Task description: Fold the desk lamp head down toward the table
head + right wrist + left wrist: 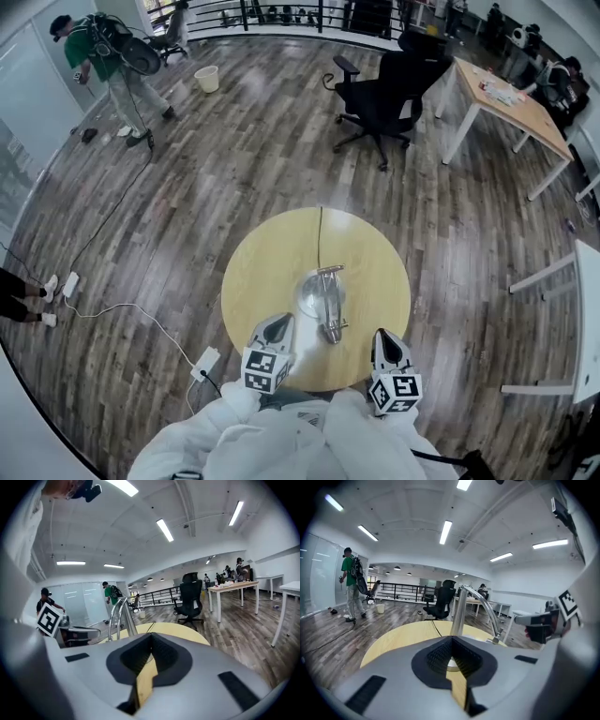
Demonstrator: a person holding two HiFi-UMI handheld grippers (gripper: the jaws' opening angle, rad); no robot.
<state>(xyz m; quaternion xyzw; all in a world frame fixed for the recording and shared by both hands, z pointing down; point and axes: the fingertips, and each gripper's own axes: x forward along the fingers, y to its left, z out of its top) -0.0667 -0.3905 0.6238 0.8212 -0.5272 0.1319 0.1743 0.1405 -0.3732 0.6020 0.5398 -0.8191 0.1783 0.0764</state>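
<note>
Facing one desk lamp (328,305), two tongs (284,321) (383,334)

You have two grippers, a left gripper (278,324) and a right gripper (386,337), one desk lamp (328,302), one round bench (267,258), one black office chair (389,89) and one white bucket (207,79).

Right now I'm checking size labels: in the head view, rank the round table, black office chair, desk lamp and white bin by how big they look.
1. round table
2. black office chair
3. desk lamp
4. white bin
Chair and bin stand farther off, so only apparent size is ranked.
</note>
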